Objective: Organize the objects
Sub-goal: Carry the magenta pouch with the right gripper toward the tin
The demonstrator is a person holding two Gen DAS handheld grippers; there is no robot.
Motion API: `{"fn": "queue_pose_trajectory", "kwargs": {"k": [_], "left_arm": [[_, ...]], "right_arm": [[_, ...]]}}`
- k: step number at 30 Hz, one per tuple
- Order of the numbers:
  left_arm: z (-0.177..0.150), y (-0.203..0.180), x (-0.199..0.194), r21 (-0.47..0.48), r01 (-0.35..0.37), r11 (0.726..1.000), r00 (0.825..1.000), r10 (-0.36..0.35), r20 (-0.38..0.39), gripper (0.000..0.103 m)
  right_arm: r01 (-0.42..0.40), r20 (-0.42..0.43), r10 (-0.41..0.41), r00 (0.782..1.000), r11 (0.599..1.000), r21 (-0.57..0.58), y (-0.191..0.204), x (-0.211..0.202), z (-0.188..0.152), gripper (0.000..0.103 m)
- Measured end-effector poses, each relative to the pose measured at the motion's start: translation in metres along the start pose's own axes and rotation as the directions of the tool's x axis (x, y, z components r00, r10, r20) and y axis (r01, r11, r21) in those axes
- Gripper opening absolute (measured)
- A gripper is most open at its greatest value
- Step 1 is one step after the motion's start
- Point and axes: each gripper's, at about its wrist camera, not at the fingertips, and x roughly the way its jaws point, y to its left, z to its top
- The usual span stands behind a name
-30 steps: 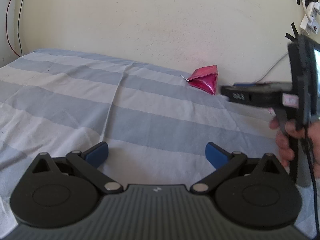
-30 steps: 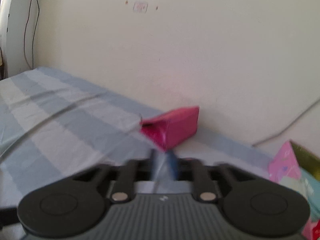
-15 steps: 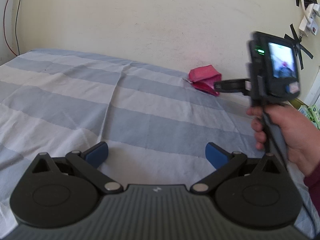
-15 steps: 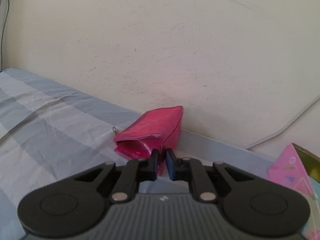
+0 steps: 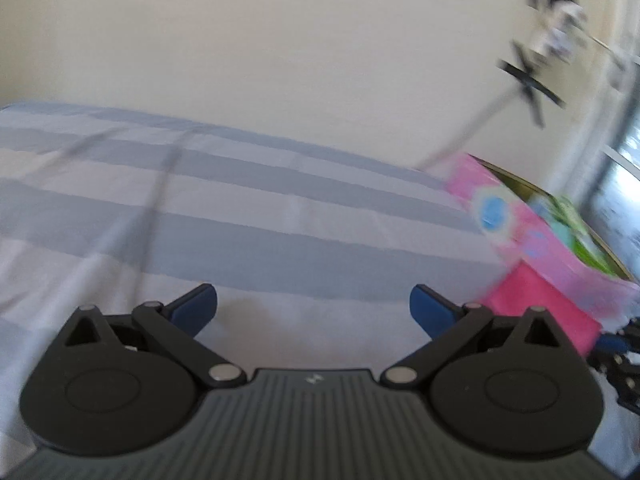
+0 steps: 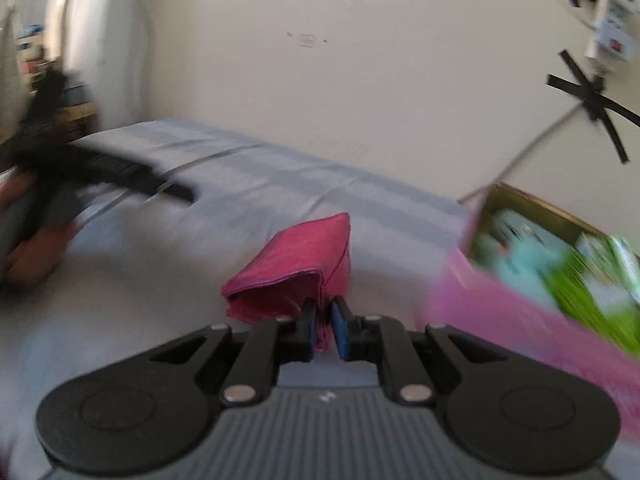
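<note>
The right gripper (image 6: 323, 330) is pinched narrow on an edge of the pink pouch (image 6: 296, 268), which hangs in its grip above the striped bedsheet (image 6: 280, 184), left of the pink box (image 6: 532, 280). The left gripper (image 5: 313, 307) stands wide and empty near that box (image 5: 532, 240). A good carry likely means holding the pinch firm and clearing the box's near wall before letting go.
</note>
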Motion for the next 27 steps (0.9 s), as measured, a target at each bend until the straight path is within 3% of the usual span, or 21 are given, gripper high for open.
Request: {"fn": "queue_pose_trajectory", "kwargs": {"k": [2, 4, 6, 8, 11, 13, 16, 21, 24, 27], "left_arm": [[-0.004, -0.023, 0.000, 0.019, 0.123, 0.992, 0.991, -0.122, -0.051, 0.103], [-0.008, -0.052, 0.000, 0.054, 0.211, 0.976, 0.976, -0.207, -0.073, 0.103], [-0.011, -0.083, 0.001, 0.086, 0.298, 0.951, 0.952, -0.289, -0.100, 0.102], [-0.013, -0.115, 0.004, 0.116, 0.365, 0.924, 0.927, -0.349, -0.136, 0.102], [-0.017, -0.157, 0.008, 0.170, 0.432, 0.886, 0.896, -0.400, -0.191, 0.097], [-0.024, -0.178, 0.009, 0.199, 0.467, 0.862, 0.877, -0.423, -0.226, 0.095], [-0.034, -0.206, 0.007, 0.249, 0.494, 0.833, 0.863, -0.435, -0.255, 0.092], [-0.049, -0.224, 0.015, 0.328, 0.454, 0.828, 0.884, -0.373, -0.282, 0.088], [-0.049, -0.224, 0.023, 0.306, 0.456, 0.836, 0.878, -0.367, -0.306, 0.086], [-0.051, -0.228, 0.028, 0.299, 0.465, 0.833, 0.870, -0.368, -0.329, 0.073]], "right_arm": [[0.037, -0.003, -0.037, 0.999, 0.999, 0.010, -0.013, -0.029, -0.022, 0.012], [0.132, -0.013, -0.132, 0.991, 0.989, 0.068, -0.034, -0.050, -0.042, 0.016], [0.281, -0.031, -0.280, 0.960, 0.944, 0.172, -0.058, -0.068, -0.061, 0.017], [0.315, -0.019, -0.328, 0.945, 0.890, 0.328, -0.080, -0.090, -0.077, 0.018], [0.237, 0.053, -0.297, 0.953, 0.846, 0.477, -0.088, -0.119, -0.096, 0.018], [0.183, 0.091, -0.261, 0.961, 0.846, 0.501, -0.086, -0.124, -0.102, 0.018], [0.071, 0.143, -0.174, 0.974, 0.841, 0.536, -0.083, -0.122, -0.110, 0.022], [-0.028, 0.179, -0.090, 0.980, 0.825, 0.565, -0.086, -0.109, -0.117, 0.027], [-0.058, 0.188, -0.059, 0.980, 0.825, 0.563, -0.087, -0.098, -0.118, 0.027], [-0.062, 0.186, -0.052, 0.981, 0.829, 0.556, -0.087, -0.092, -0.119, 0.027]]}}
